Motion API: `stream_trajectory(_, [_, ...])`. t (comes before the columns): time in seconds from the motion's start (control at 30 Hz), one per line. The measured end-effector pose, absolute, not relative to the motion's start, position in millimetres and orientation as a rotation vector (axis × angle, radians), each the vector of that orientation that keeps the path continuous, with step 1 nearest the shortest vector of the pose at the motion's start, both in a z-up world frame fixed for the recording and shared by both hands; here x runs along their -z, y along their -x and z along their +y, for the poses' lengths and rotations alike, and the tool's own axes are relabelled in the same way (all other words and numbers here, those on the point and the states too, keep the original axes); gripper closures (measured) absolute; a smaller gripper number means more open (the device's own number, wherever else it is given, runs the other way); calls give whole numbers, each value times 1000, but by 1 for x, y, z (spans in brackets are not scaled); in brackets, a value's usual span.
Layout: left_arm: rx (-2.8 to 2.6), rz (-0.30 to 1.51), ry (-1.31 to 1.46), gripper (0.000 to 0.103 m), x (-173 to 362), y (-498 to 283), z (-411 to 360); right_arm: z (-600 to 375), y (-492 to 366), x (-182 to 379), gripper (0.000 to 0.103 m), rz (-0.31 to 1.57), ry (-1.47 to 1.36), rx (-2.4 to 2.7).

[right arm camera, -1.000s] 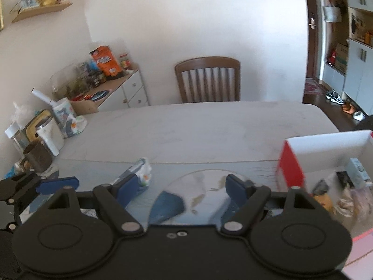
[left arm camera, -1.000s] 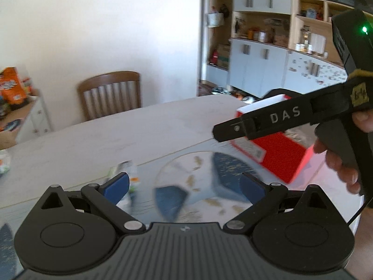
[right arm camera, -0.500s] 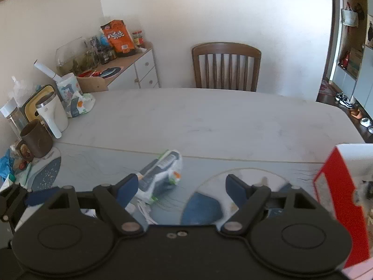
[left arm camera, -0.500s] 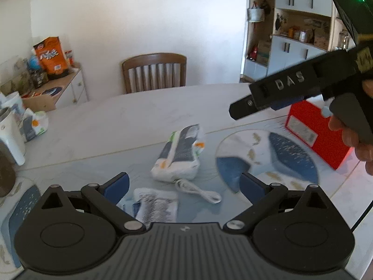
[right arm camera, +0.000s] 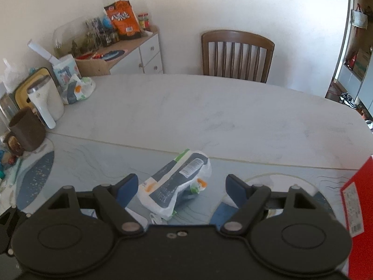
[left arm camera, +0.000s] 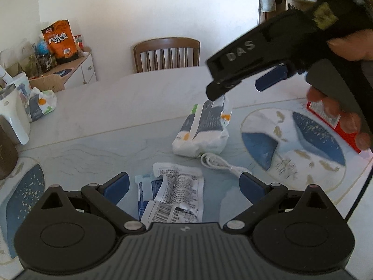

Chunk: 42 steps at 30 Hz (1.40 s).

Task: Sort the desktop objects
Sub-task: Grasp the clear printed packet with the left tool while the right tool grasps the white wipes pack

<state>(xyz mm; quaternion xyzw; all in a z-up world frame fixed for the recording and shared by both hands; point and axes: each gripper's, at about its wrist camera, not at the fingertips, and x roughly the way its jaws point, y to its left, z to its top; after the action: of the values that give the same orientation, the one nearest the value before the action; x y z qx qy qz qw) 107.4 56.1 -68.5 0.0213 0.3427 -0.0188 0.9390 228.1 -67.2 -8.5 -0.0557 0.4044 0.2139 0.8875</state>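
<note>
Jaws spread, both grippers; tissue pack long axis diagonal, far-right.

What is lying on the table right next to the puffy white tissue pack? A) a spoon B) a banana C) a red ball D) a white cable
D: a coiled white cable lies against the near edge of the tissue pack on the table.
</note>
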Motion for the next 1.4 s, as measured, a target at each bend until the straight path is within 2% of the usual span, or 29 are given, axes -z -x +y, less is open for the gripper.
stream_trajectory(0.5, [68,752,-123,4,101,-129,51,-45,-261,55,21,940,148,-370])
stream_trajectory(0.87, [67,778,-144,18,110,-134,46,-44,-273,72,24,982,130,-341])
stream_trajectory(0.93, [60,777,-149,22,109,-136,46,-45,-272,75,26,990,119,-334])
stream_trajectory(1.0, [57,774,-160,28,108,-137,46,-46,-272,76,33,992,105,-337])
stream_trajectory(1.27, [56,758,-140,62,102,-136,54,-47,-267,72,52,978,105,-348])
stream_trajectory(1.4, [63,758,-134,63,101,-138,56,-49,-266,69,61,968,114,-346])
